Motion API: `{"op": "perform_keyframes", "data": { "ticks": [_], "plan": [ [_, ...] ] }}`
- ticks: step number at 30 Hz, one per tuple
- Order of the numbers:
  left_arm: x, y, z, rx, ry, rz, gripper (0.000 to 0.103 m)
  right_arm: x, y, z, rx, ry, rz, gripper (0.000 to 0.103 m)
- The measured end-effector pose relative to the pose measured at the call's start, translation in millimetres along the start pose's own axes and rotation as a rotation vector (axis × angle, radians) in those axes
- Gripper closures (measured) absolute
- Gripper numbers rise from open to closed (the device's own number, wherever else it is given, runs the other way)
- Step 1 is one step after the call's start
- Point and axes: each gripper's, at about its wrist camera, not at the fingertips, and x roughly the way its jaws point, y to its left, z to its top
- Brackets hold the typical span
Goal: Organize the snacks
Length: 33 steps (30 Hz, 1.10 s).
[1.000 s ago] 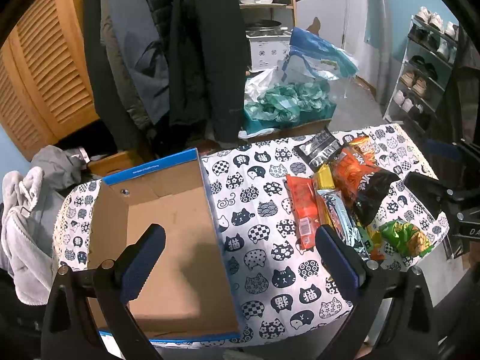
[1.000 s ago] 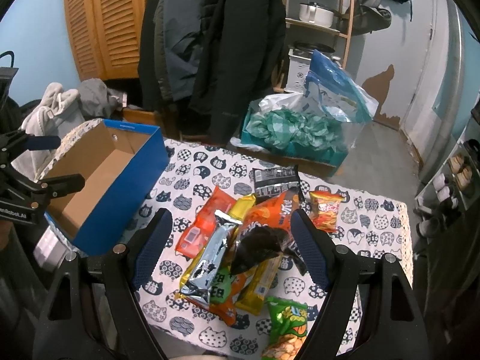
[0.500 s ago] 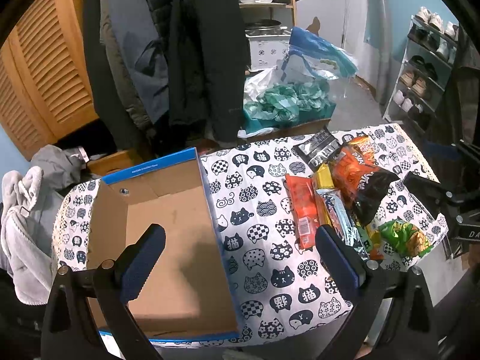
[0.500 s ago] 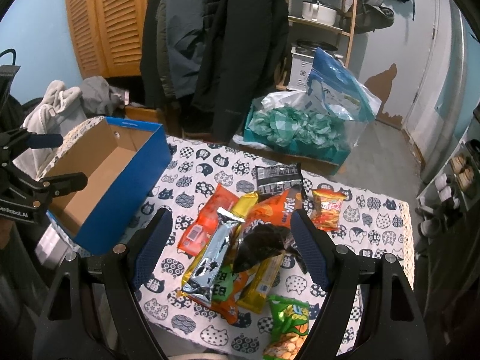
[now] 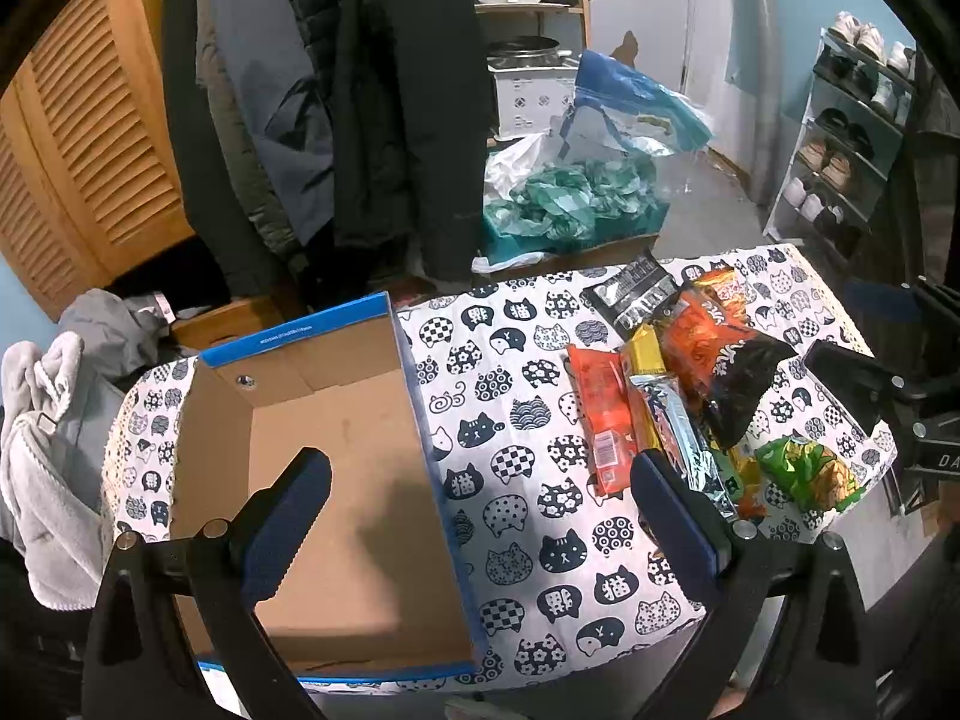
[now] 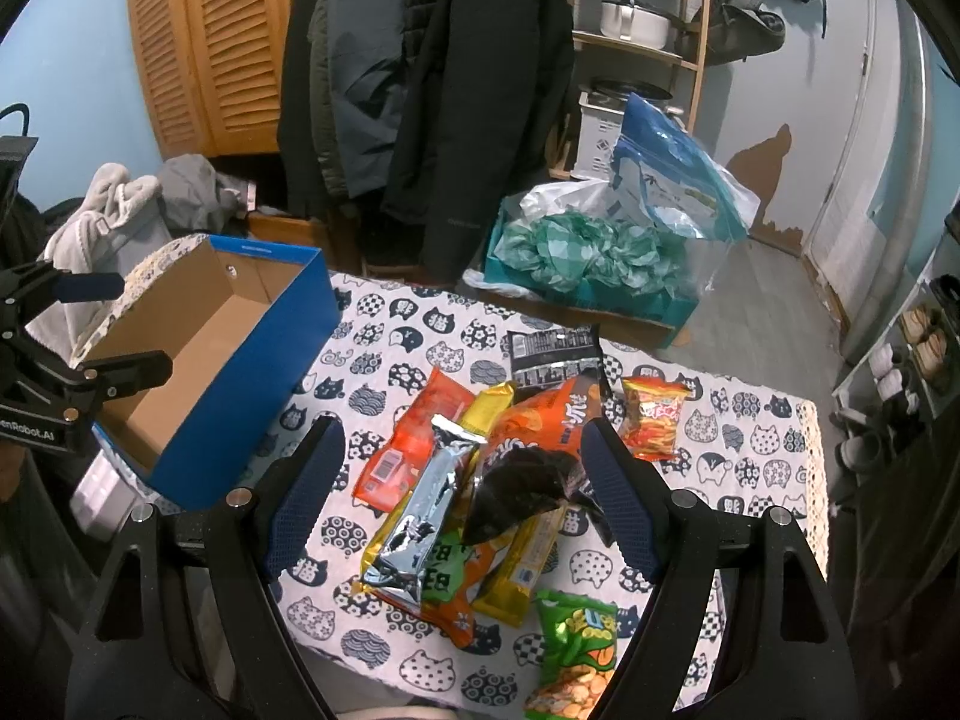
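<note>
- Left wrist view: the left gripper [image 5: 480, 510] hovers above the table [image 5: 516, 420] with its jaws spread wide and nothing between them.
- Its left finger [image 5: 288, 516] hangs over the open blue box [image 5: 324, 468]; its right finger [image 5: 672, 516] is at the near edge of the snack pile [image 5: 678, 396].
- The box sits on the cat-print cloth, well to the left of the pile, and its cardboard interior holds no snacks.
- The right gripper [image 5: 864, 384] is visible beyond the pile, on the side away from the box.
- Right wrist view: the right gripper [image 6: 462, 498] hovers directly above the snack pile [image 6: 480, 480], jaws wide apart, gripping nothing.
- A silver packet [image 6: 420, 516] lies on top of the pile beside an orange-and-black bag [image 6: 540, 450].
- A green packet [image 6: 576, 654] lies at the pile's near edge; a small orange packet [image 6: 651, 423] lies just right of the pile.
- The blue box [image 6: 240, 360] stands left of the pile.
</note>
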Motion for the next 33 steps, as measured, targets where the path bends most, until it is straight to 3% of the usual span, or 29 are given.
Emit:
{"op": "perform_keyframes", "data": {
  "ticks": [33],
  "plan": [
    [1.4, -3.3, -4.6, 0.003, 0.005, -0.002, 0.001, 1.2, -7.5, -5.2, 0.009, 0.010, 0.000, 0.023]
  ]
}}
